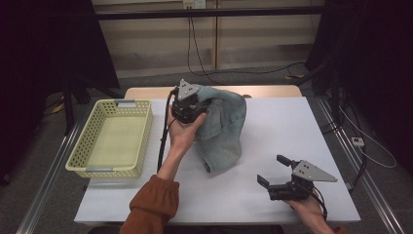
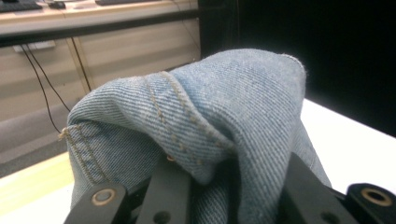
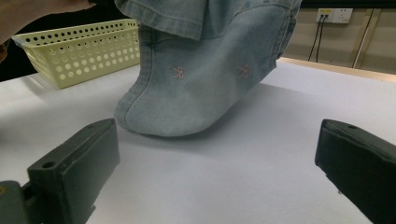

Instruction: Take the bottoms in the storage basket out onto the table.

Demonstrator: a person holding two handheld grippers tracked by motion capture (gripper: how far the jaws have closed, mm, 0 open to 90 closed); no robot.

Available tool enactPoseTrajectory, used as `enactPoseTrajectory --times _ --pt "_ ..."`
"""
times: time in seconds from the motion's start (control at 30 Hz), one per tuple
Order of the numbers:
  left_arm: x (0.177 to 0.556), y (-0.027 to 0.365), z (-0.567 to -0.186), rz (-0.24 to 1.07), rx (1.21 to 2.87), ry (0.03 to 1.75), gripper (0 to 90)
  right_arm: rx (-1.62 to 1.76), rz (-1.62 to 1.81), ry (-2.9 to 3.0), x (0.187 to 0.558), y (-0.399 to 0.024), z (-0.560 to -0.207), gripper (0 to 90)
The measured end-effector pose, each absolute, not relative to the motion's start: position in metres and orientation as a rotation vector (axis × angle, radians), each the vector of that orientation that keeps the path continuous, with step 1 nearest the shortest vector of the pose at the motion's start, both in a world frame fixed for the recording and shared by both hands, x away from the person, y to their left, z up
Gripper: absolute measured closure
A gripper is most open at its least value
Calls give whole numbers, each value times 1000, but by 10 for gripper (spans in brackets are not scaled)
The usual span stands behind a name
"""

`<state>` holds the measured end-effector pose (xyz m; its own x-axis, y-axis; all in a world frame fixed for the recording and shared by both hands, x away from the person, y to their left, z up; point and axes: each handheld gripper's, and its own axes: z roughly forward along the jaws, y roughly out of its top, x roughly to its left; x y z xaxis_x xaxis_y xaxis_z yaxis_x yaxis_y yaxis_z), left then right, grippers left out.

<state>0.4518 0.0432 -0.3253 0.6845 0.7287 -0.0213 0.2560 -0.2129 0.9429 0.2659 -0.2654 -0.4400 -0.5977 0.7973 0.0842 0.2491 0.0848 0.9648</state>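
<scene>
Nearest me, my right gripper (image 1: 272, 171) waits wide while my left gripper (image 1: 191, 108) pinches soft, floppy pale-blue denim garment (image 1: 225, 127); I'd grab its hem.

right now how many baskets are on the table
1. The yellow perforated basket sits at the table's left edge, left of the denim garment pinched in the left gripper. It also shows behind the garment in the right gripper view. Nothing looks hidden.

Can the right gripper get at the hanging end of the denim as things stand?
Probably yes. The right gripper sits open on the white table, jaws facing the denim, with bare tabletop between them. The left gripper holds the cloth's top end.
</scene>
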Motion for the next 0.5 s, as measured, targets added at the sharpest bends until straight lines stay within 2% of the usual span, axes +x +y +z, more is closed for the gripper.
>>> enactPoseTrajectory --times 0.5 --pt "458 35 -356 498 1888 798 769 1030 1534 1900 266 -265 -440 0"
